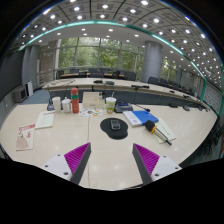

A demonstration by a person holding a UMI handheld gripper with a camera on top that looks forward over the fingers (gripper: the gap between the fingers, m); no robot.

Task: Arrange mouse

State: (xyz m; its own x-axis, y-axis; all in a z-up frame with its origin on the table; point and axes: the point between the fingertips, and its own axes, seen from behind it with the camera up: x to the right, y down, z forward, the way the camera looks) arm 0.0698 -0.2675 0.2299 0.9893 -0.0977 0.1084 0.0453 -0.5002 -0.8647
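Observation:
A dark mouse (115, 125) rests on a black round mouse mat (114, 129) on the pale table (60, 138), beyond my fingers and roughly centred between them. My gripper (112, 160) is open, with nothing between its fingers. The left pad (75, 157) and right pad (148, 158) are magenta and stand wide apart over bare tabletop.
Behind the mat stand a paper cup (110, 103), an orange-lidded bottle (74, 99) and white cups (58, 103). A blue item (138, 117) and an orange-tipped tool (160, 133) lie to the right. Papers (44, 120) lie to the left. Desks and windows fill the background.

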